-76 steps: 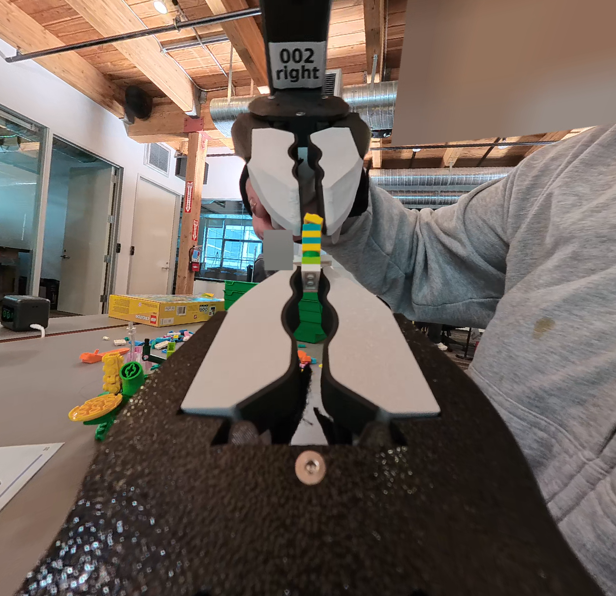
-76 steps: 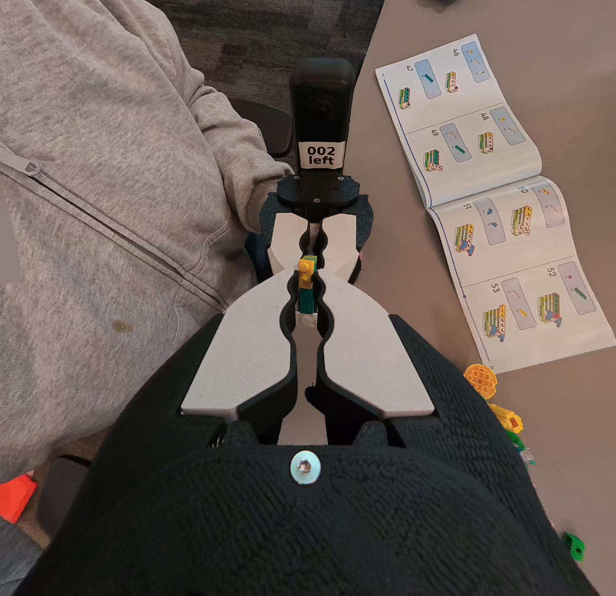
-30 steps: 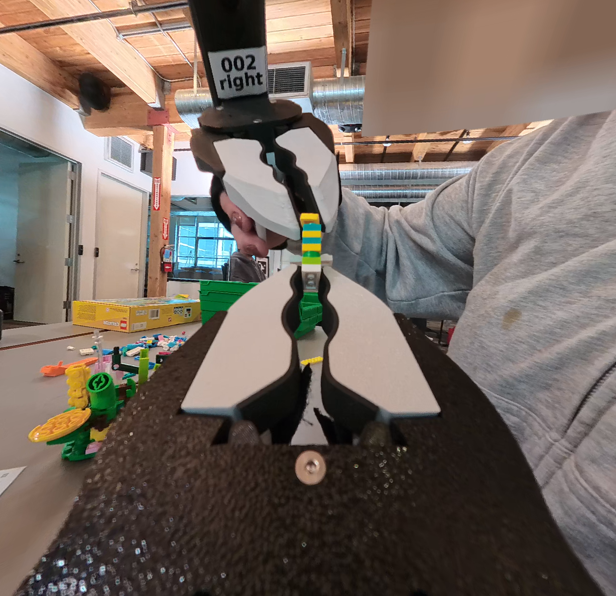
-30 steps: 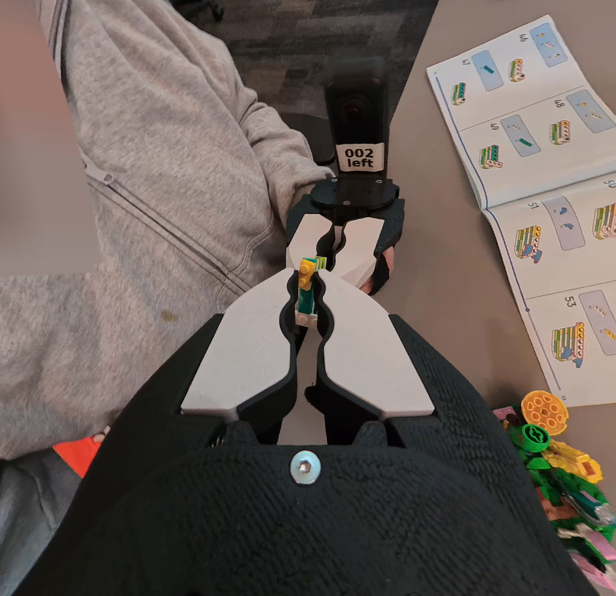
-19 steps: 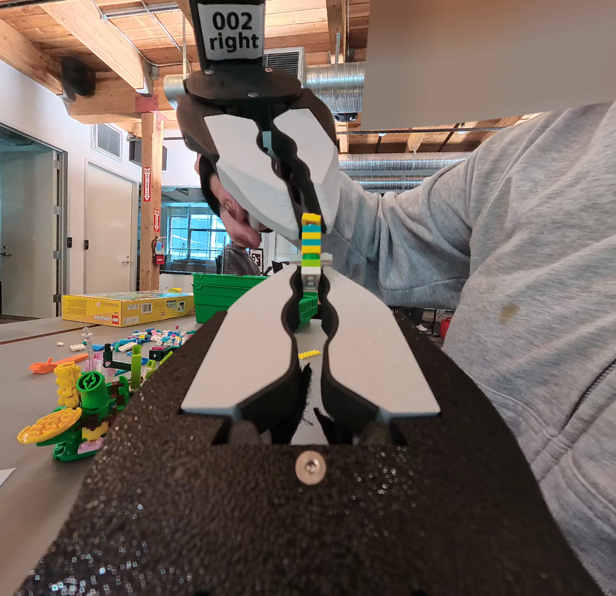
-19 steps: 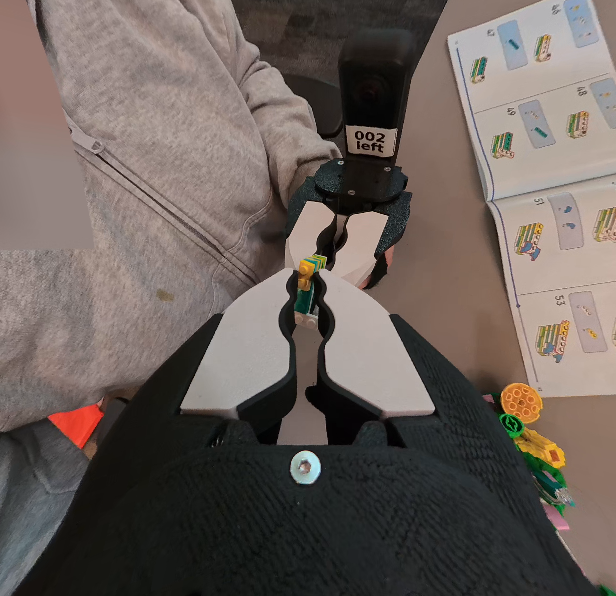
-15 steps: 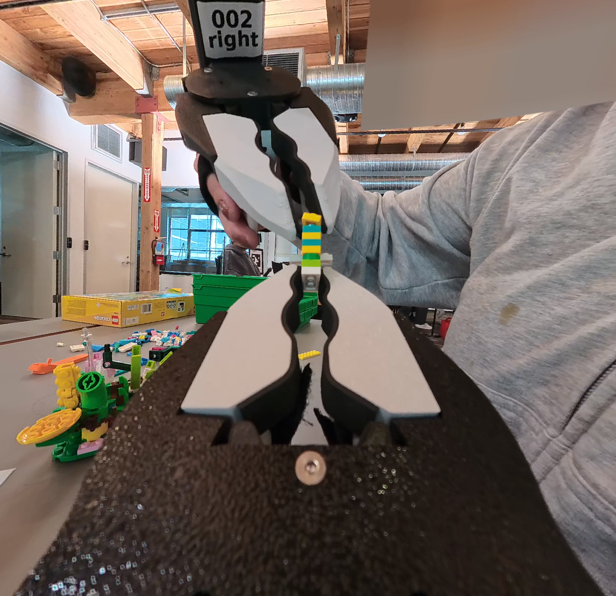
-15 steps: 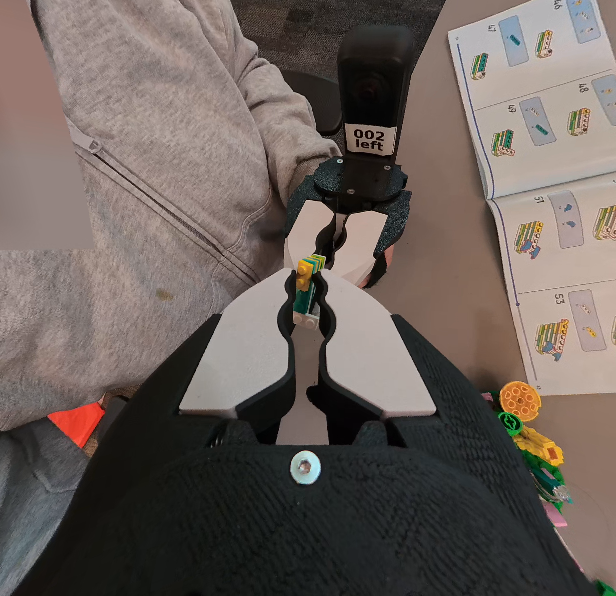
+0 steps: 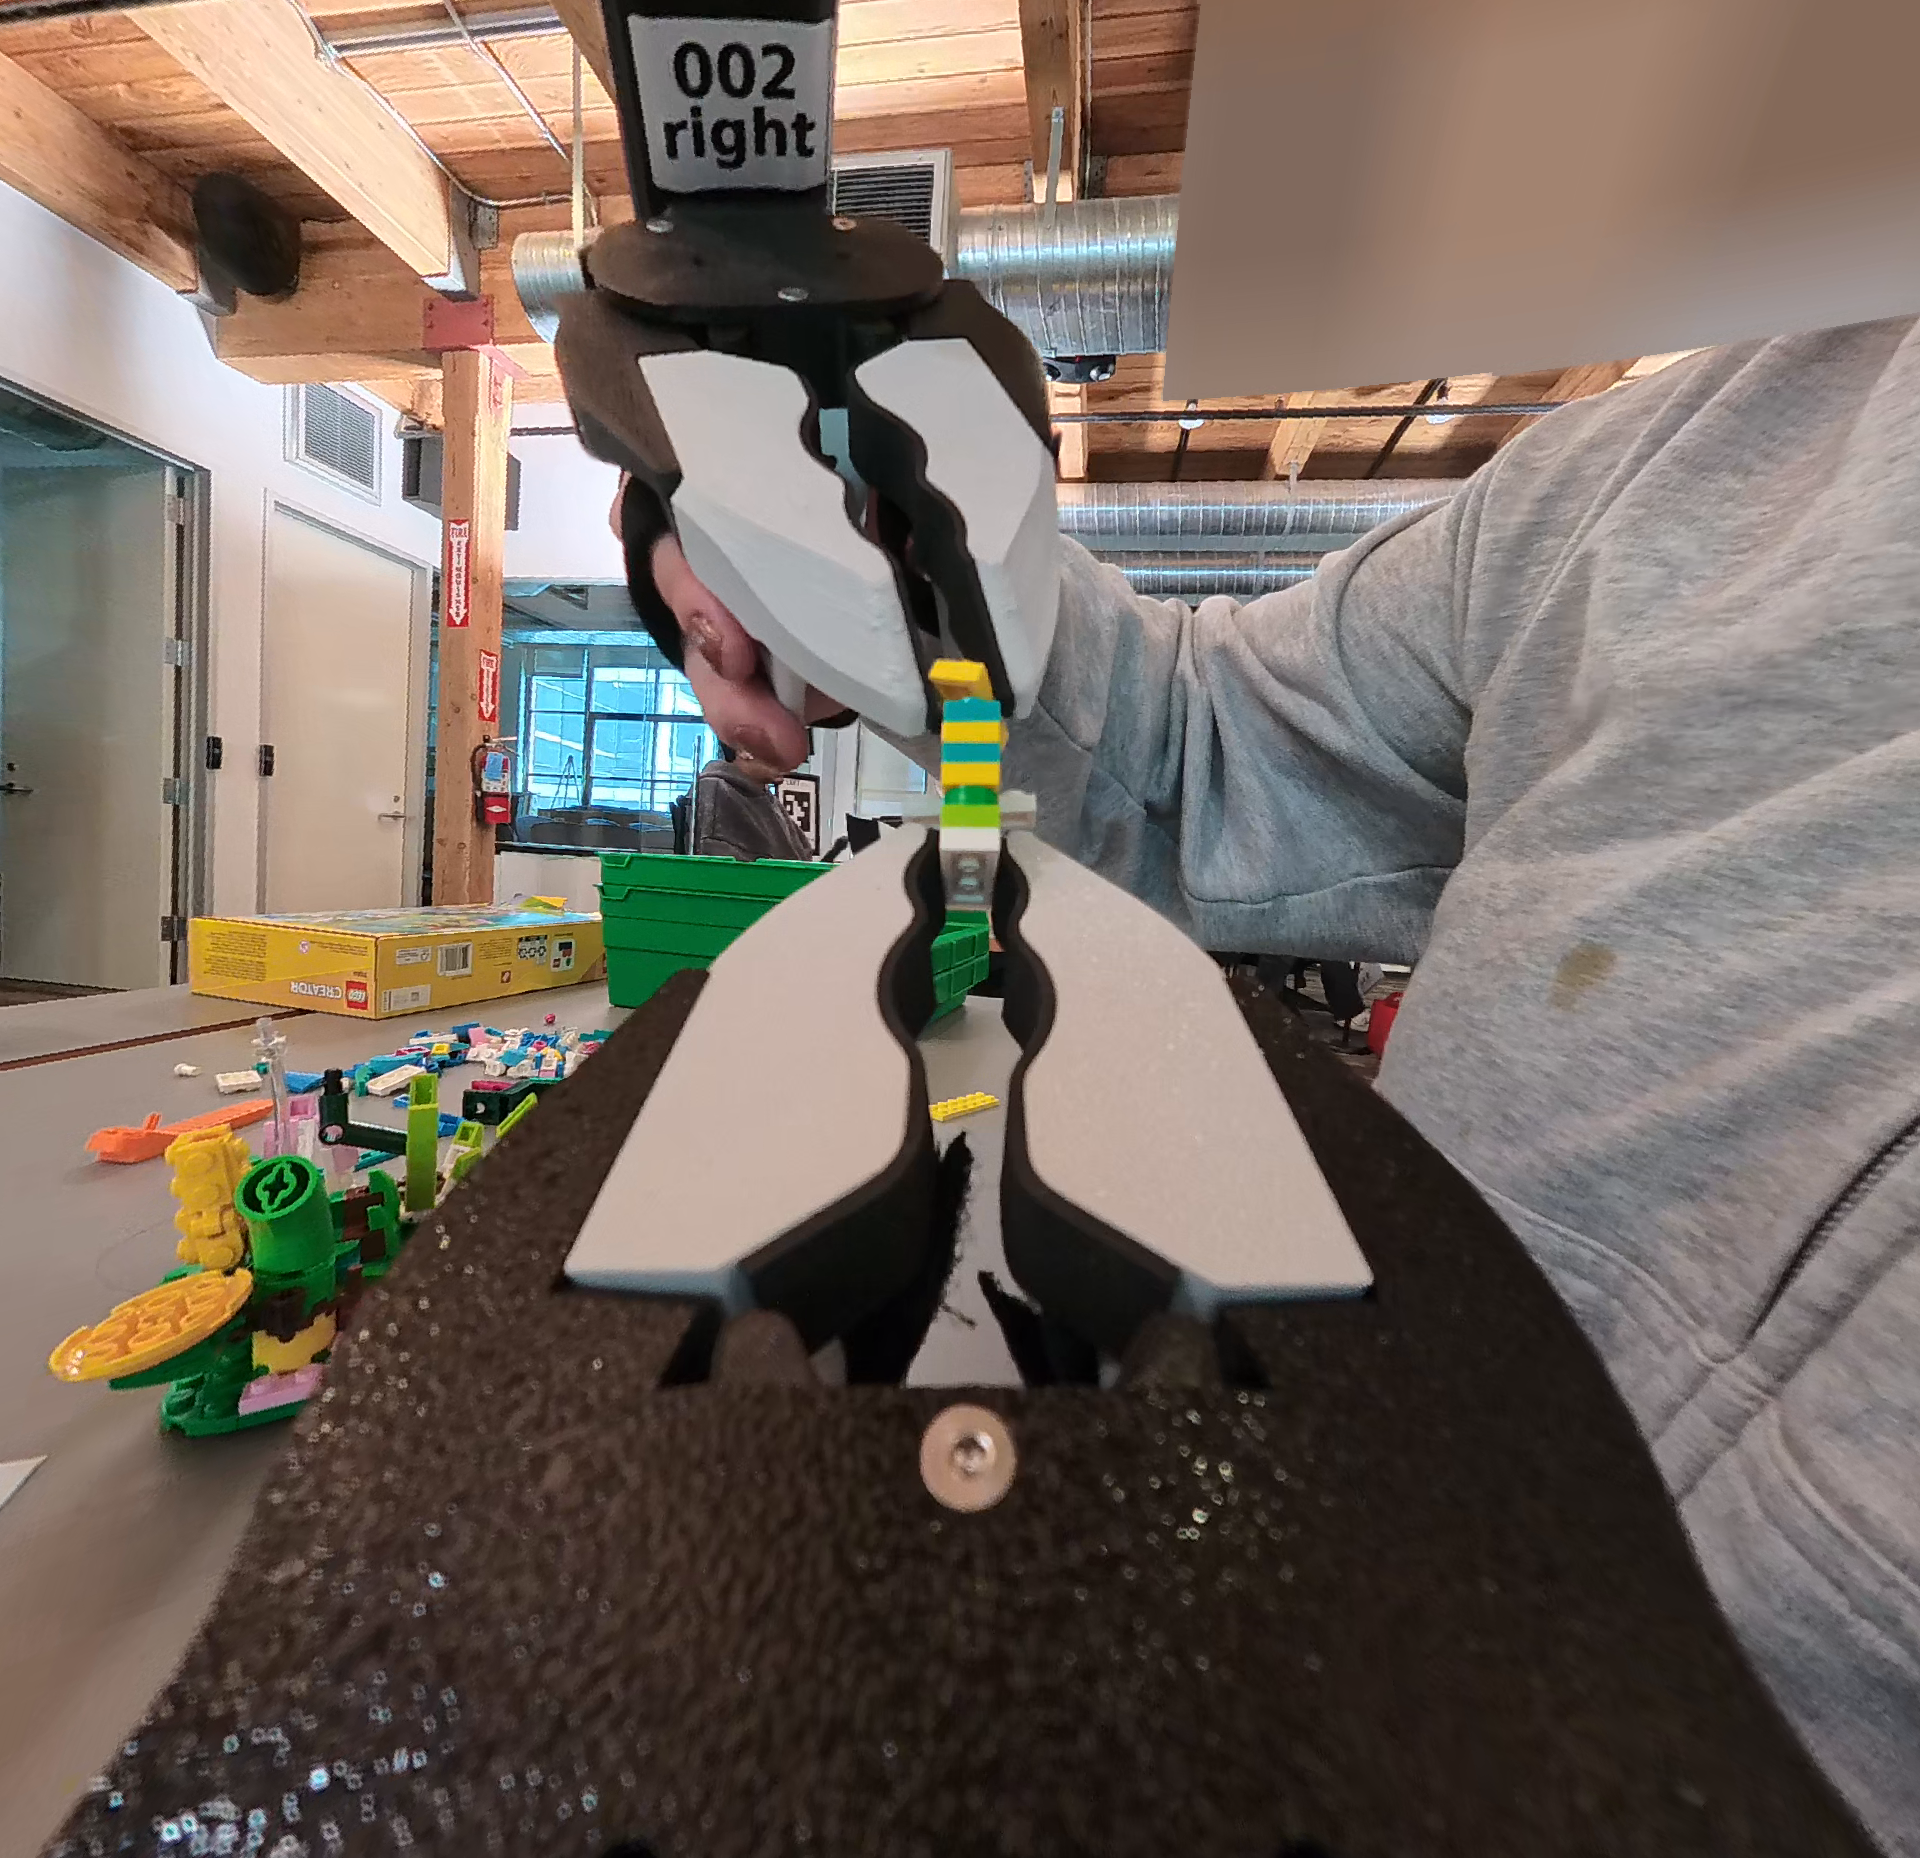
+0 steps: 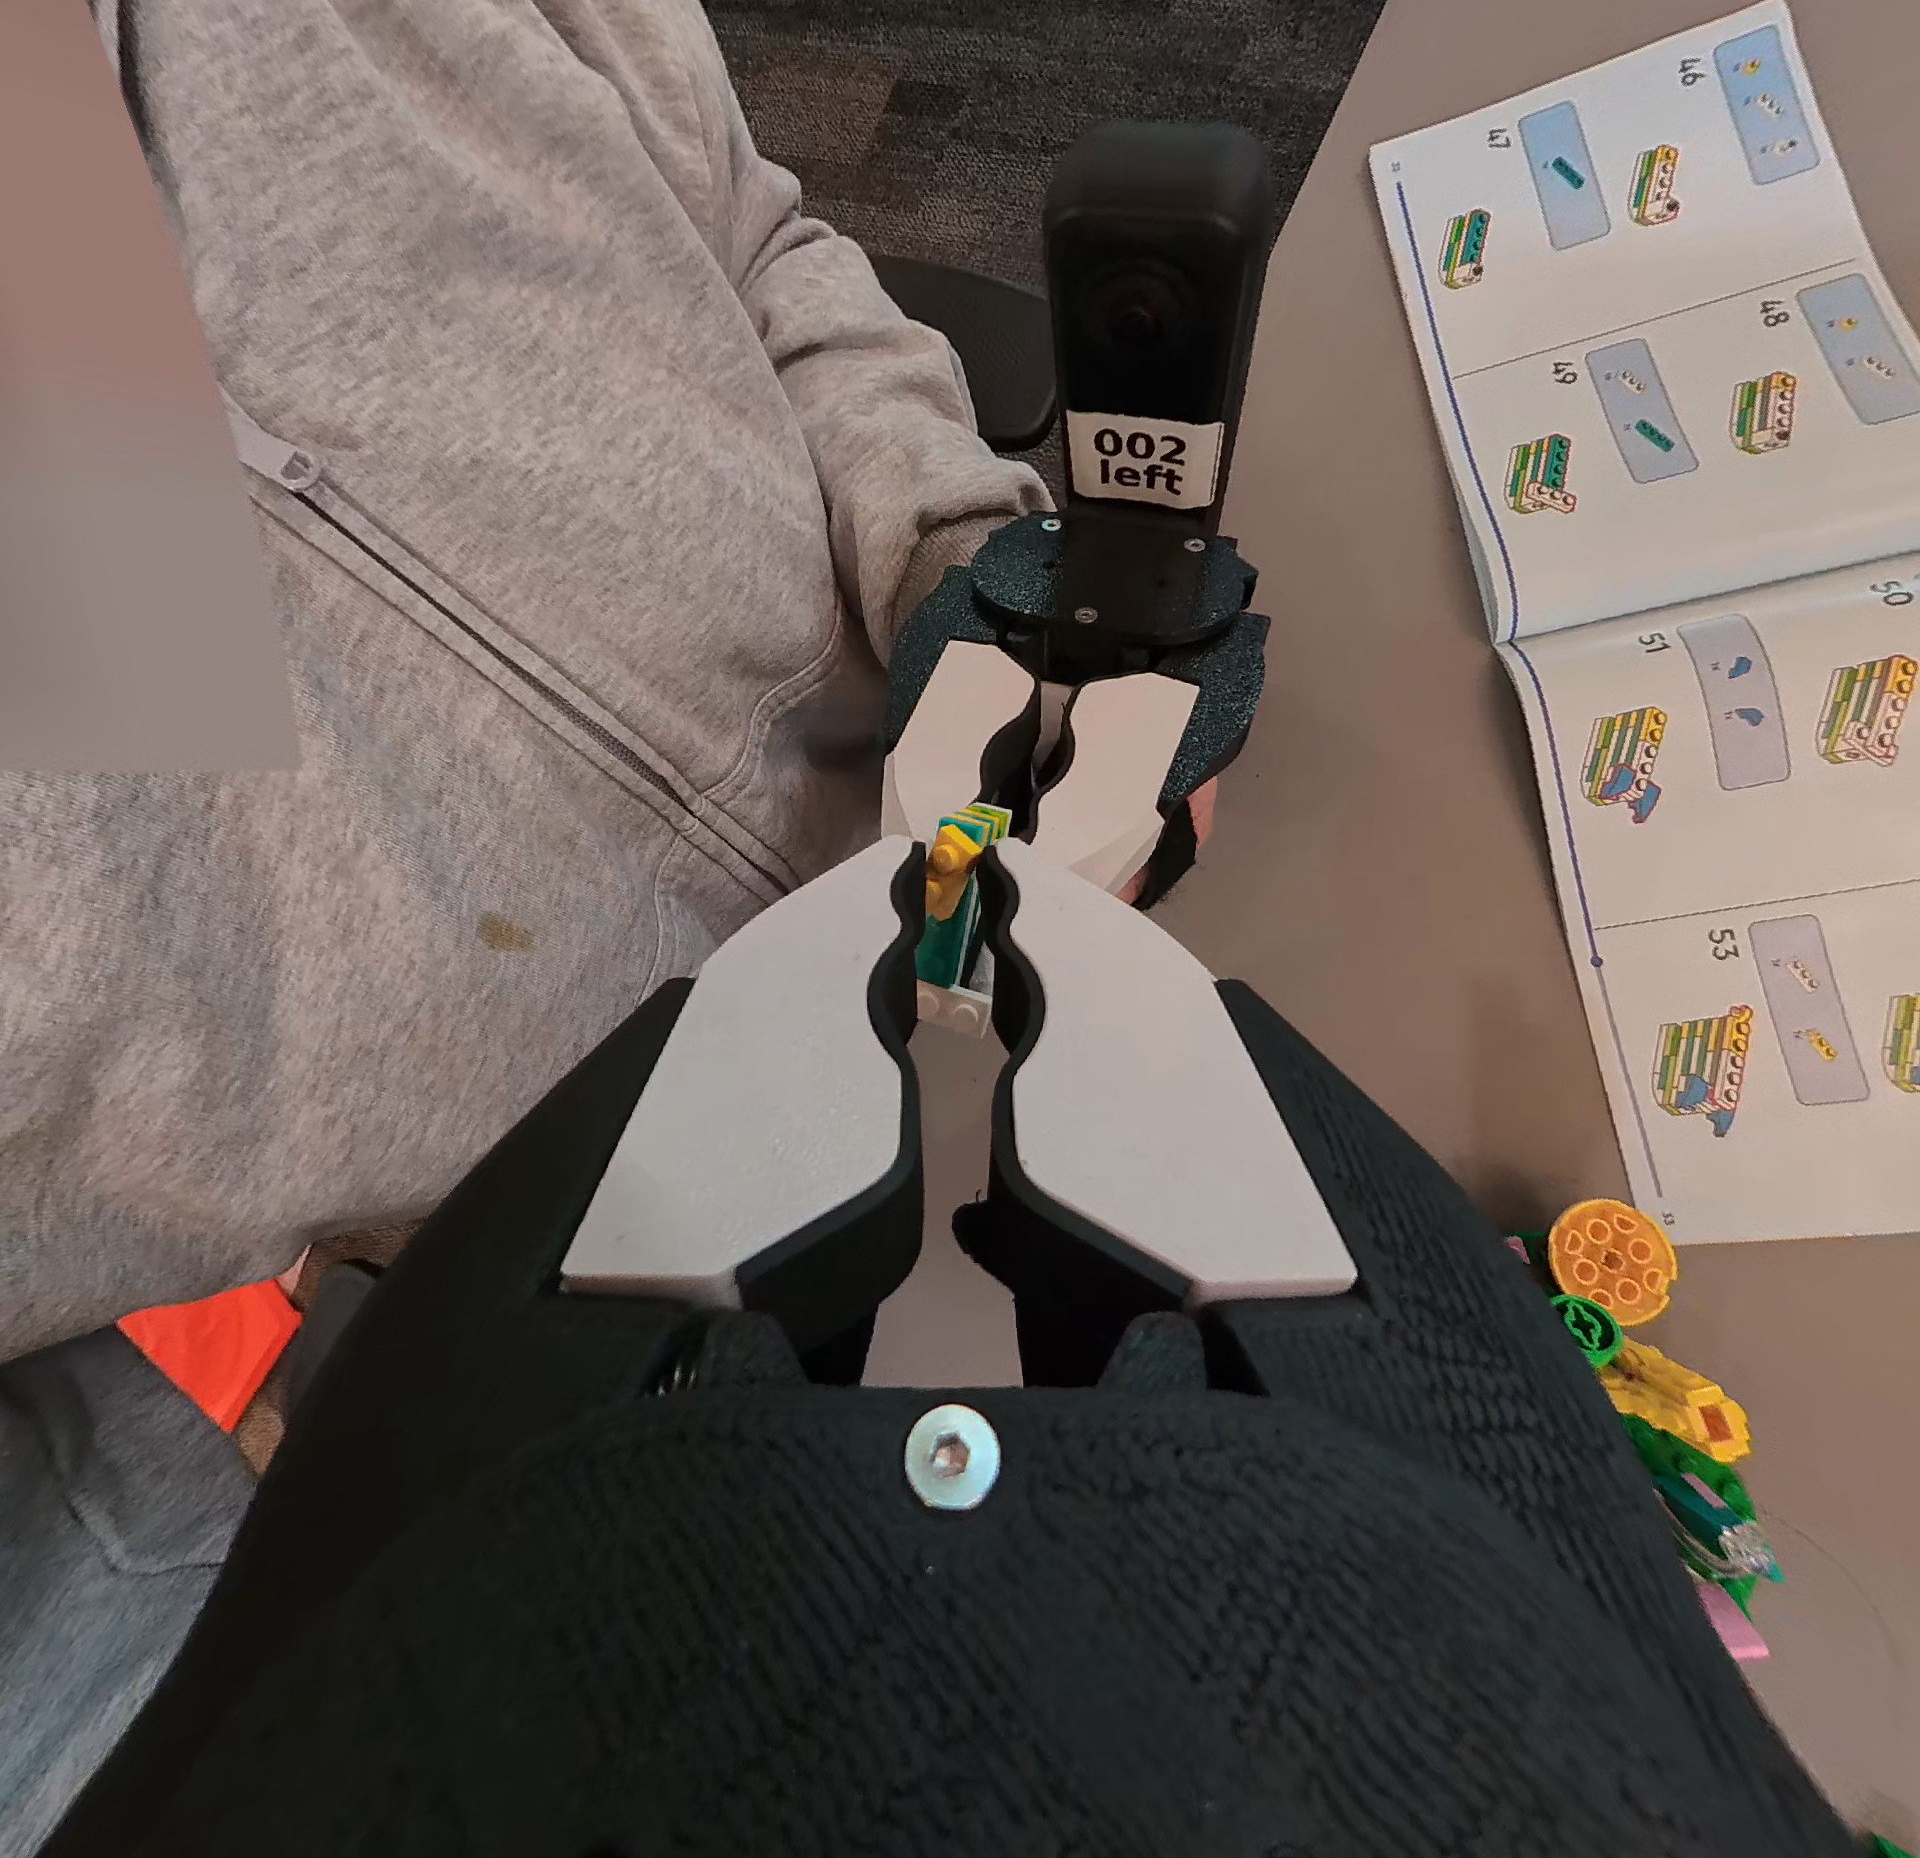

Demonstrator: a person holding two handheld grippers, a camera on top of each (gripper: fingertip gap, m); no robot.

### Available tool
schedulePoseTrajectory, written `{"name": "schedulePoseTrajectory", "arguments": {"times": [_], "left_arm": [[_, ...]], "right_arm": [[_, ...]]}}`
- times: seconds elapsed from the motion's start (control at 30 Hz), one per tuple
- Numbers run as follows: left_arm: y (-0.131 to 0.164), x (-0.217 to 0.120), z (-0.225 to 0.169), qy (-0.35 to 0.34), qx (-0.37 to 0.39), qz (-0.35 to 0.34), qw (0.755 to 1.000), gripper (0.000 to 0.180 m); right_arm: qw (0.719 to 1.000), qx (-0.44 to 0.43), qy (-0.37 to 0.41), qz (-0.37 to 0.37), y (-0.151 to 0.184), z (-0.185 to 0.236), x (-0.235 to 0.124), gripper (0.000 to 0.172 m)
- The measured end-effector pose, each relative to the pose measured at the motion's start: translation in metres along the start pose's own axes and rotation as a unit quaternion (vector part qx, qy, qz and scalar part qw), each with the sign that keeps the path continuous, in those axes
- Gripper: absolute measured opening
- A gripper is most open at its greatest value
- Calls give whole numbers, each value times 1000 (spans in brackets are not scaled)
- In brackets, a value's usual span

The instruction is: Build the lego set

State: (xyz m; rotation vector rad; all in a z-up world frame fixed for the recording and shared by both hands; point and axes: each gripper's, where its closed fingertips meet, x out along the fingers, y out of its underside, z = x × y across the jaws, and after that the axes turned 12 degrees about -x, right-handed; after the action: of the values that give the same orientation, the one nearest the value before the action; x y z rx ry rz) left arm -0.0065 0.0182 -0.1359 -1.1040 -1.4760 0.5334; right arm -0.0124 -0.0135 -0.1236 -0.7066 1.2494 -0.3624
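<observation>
The left gripper [image 9: 971,858] is narrowed onto the white base of a striped brick stack [image 9: 971,759] of yellow, teal and lime layers, its pads pressed to both sides. At twelve o'clock from it, the right gripper [image 9: 961,702] comes down with jaws nearly closed, pinching a small yellow brick [image 10: 948,863] at the stack's top. At nine o'clock on the grey table [image 9: 62,1133] stand a green and yellow brick flower [image 9: 239,1278] and loose bricks [image 9: 457,1055]; an open instruction booklet [image 10: 1704,603] lies at two o'clock in the right wrist view.
</observation>
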Motion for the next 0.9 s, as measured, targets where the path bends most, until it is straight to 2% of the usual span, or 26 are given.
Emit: {"name": "schedulePoseTrajectory", "arguments": {"times": [0.37, 0.9], "left_arm": [[2, 0, -4, 13, 1, 6, 1000, 8], [0, -1, -3, 9, -4, -1, 1000, 8]], "right_arm": [[999, -42, -20, 15, 0, 5, 4, 10], [999, -37, -9, 8, 0, 2, 1, 8]]}}
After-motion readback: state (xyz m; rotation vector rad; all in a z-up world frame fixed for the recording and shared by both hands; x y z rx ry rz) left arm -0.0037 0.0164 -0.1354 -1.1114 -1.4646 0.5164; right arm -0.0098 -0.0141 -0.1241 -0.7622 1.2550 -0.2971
